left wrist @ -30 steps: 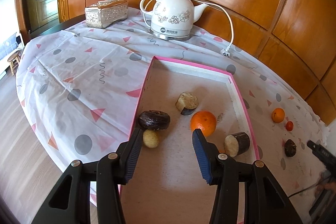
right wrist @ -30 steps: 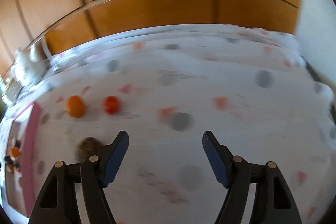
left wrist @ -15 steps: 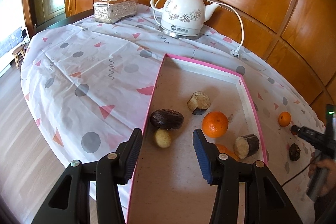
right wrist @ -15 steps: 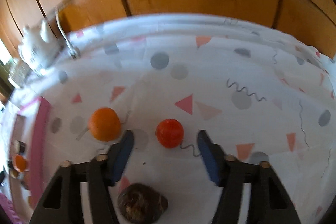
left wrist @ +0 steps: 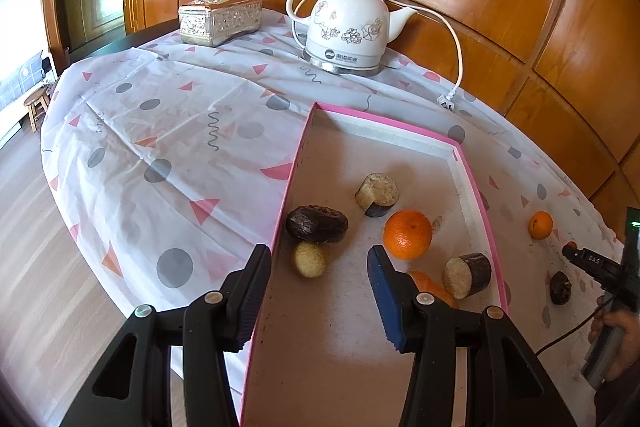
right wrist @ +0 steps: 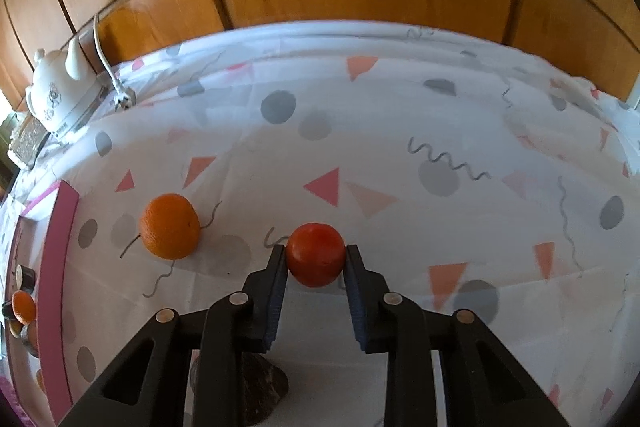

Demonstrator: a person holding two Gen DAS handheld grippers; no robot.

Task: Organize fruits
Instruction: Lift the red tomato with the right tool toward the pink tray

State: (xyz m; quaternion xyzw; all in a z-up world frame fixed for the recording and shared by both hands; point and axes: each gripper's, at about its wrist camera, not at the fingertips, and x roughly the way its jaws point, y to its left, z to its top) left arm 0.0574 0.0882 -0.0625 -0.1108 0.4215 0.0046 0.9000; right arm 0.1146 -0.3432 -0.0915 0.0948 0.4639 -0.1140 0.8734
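A pink-rimmed tray [left wrist: 297,163] lies on the tablecloth and holds an orange [left wrist: 407,234], a dark wrinkled fruit [left wrist: 317,223], a small yellow fruit [left wrist: 309,259] and two cut pieces [left wrist: 377,189] [left wrist: 467,274]. My left gripper [left wrist: 320,267] is open and empty above the tray's near end. In the right wrist view my right gripper [right wrist: 316,259] is shut on a small red fruit [right wrist: 316,254] on the cloth. A small orange [right wrist: 169,225] lies to its left, and a dark fruit [right wrist: 260,387] lies under the gripper body.
A white electric kettle [left wrist: 348,31] with cord and plug [left wrist: 447,101] and a silver tissue box [left wrist: 219,15] stand at the table's far side. Wooden wall panels ring the table. The tray's pink edge [right wrist: 56,267] shows at the left of the right wrist view.
My right gripper moved forward over the red fruit and closed on it. My left gripper stayed open and drew back slightly over the tray.
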